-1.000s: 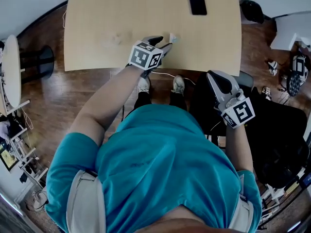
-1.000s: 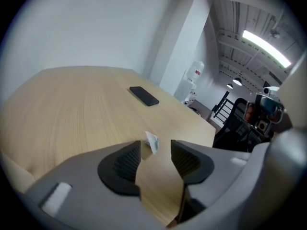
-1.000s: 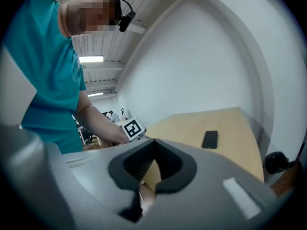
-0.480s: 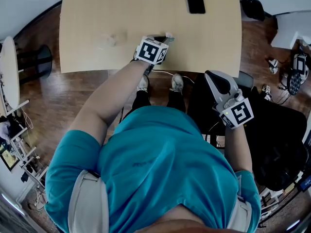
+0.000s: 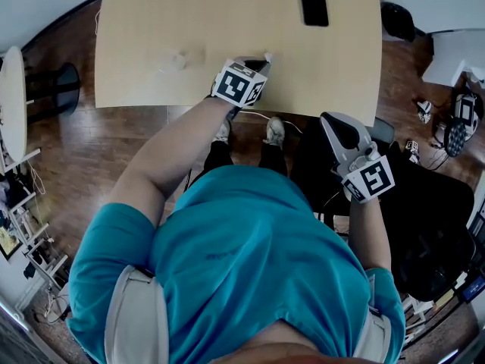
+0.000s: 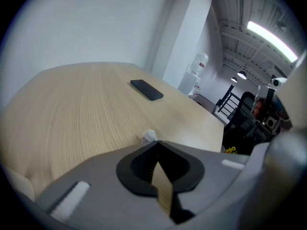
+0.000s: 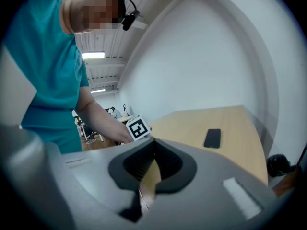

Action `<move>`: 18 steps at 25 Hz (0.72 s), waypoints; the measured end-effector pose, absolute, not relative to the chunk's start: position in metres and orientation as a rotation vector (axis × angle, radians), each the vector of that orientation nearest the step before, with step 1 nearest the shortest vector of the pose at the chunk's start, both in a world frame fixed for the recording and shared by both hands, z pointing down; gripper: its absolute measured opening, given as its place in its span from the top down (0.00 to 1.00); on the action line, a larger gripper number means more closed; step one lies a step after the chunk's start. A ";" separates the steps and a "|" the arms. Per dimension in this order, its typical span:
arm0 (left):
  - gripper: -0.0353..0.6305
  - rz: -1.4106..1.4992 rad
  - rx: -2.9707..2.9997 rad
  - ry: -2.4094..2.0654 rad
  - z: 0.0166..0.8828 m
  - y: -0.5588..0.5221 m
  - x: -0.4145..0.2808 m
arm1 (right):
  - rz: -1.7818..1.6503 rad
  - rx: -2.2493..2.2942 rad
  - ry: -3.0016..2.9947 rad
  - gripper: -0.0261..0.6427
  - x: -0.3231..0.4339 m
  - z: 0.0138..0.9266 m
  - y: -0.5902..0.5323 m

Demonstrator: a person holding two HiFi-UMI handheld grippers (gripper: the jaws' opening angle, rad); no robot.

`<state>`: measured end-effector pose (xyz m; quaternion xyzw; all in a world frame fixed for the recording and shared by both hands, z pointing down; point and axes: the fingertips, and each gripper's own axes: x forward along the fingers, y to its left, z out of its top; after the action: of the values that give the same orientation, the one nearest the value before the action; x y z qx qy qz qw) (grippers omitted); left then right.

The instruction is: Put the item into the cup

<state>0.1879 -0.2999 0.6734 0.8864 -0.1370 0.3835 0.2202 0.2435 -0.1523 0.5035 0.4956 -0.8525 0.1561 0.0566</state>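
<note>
Now | L gripper (image 5: pixel 261 61) fwd at table (image 5: pixel 151 21) edge, shut on item (image 5: pixel 267 55) | R gripper (image 5: pixel 330 120) off-table, shut, empty

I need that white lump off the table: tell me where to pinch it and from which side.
Pinch the white lump across its middle, from above, from the table's near edge where the left gripper is. It is small, low and roundish, with bare table all round, so no side is blocked. That gripper's fingers are shut at it; whether they caught it is unclear.

Left arm outstretched with left claw (image 5: pixel 260 62) shut; right claw (image 5: pixel 334 121) shut, held low alongside.
</note>
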 end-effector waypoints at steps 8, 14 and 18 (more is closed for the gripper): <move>0.94 0.965 2.531 -0.367 0.616 -0.297 0.172 | 0.437 1.435 -2.621 0.96 0.222 0.496 -0.163; 0.94 0.903 2.548 -0.436 0.580 -0.310 0.138 | 0.409 1.355 -2.654 0.96 0.198 0.489 -0.182; 0.94 0.894 2.557 -0.513 0.565 -0.324 0.106 | 0.394 1.293 -2.680 0.96 0.177 0.486 -0.198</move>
<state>0.1062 -0.3238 0.5654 0.9103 -0.1828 0.3184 0.1910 0.1771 -0.1984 0.4861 0.4296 -0.8908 0.1308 0.0698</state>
